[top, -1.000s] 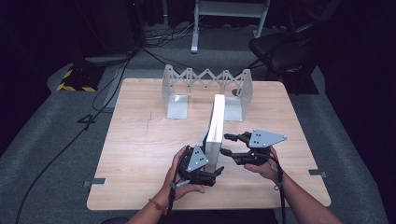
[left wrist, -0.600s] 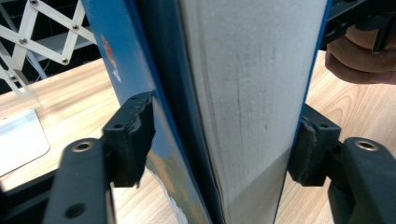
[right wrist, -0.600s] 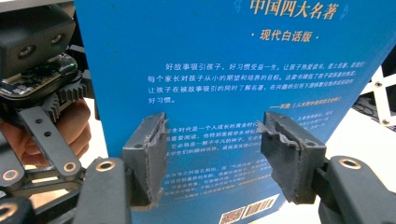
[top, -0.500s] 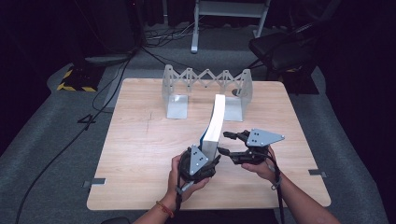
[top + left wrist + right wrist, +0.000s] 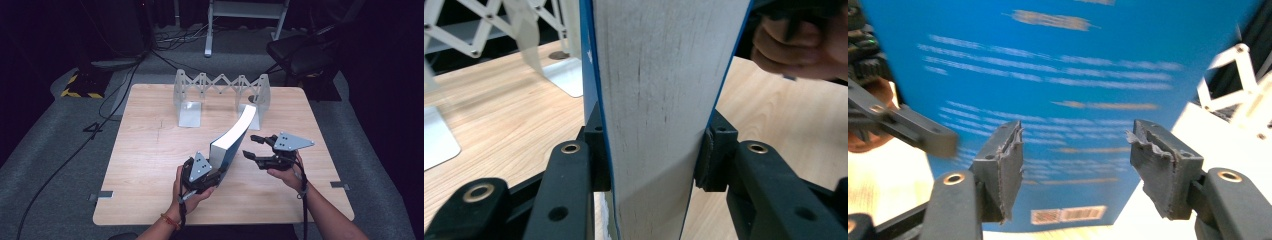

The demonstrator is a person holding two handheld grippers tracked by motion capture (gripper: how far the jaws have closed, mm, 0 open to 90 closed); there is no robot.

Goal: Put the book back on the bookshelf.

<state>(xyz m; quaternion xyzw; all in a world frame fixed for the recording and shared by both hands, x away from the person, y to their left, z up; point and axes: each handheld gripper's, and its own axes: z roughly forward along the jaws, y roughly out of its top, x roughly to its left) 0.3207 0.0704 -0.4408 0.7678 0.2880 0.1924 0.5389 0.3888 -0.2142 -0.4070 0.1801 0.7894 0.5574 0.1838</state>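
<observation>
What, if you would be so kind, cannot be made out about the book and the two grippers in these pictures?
- Book: back-cover print, motion-blurred in the right gripper view.
- Book's lower edge: hidden by the left gripper in the high view, cut off at the bottom in the left gripper view.
- Right gripper: fingertips too small in the high view.

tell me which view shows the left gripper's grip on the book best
The left gripper view: both pads press the blue book's covers, page edge between them. The high view shows the left gripper at the book's near end. The right gripper view shows its back cover, blurred.
</observation>
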